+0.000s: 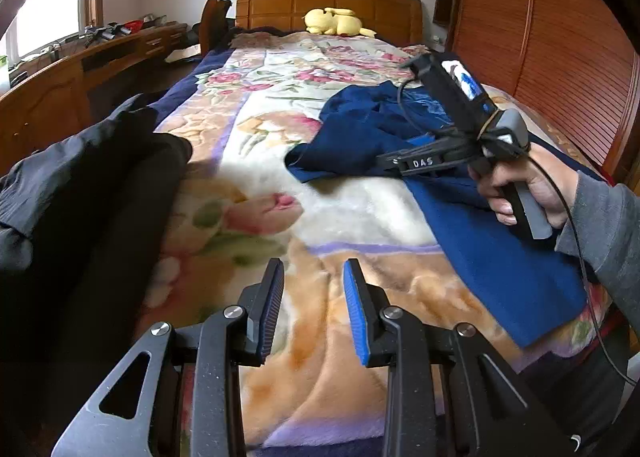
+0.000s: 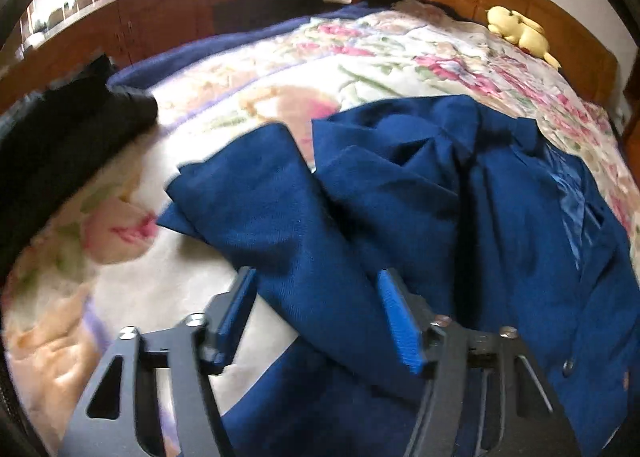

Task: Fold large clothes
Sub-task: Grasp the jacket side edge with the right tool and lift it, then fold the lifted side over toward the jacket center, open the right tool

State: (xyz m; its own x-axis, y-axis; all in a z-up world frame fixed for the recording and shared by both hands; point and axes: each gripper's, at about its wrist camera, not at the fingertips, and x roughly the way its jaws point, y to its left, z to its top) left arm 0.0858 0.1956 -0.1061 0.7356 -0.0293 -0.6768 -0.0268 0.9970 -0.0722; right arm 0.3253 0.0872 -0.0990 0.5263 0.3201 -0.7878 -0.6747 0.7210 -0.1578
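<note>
A navy blue jacket point(image 2: 460, 209) lies rumpled on the floral blanket point(image 2: 360, 57), with its lining and buttons showing at the right; it also shows in the left wrist view point(image 1: 480, 233). My right gripper point(image 2: 316, 309) is open, its blue pads point(image 2: 400, 321) on either side of a fold of a blue sleeve, low over the jacket. In the left wrist view the right gripper point(image 1: 384, 165) reaches over the jacket. My left gripper point(image 1: 314, 297) is open and empty above the blanket point(image 1: 280, 129), left of the jacket.
A black garment point(image 1: 92, 193) lies at the bed's left edge, also in the right wrist view point(image 2: 60, 145). A yellow plush toy point(image 1: 334, 21) sits by the wooden headboard point(image 1: 328, 1). A wooden dresser point(image 1: 60, 97) stands left, a slatted wardrobe point(image 1: 560, 57) right.
</note>
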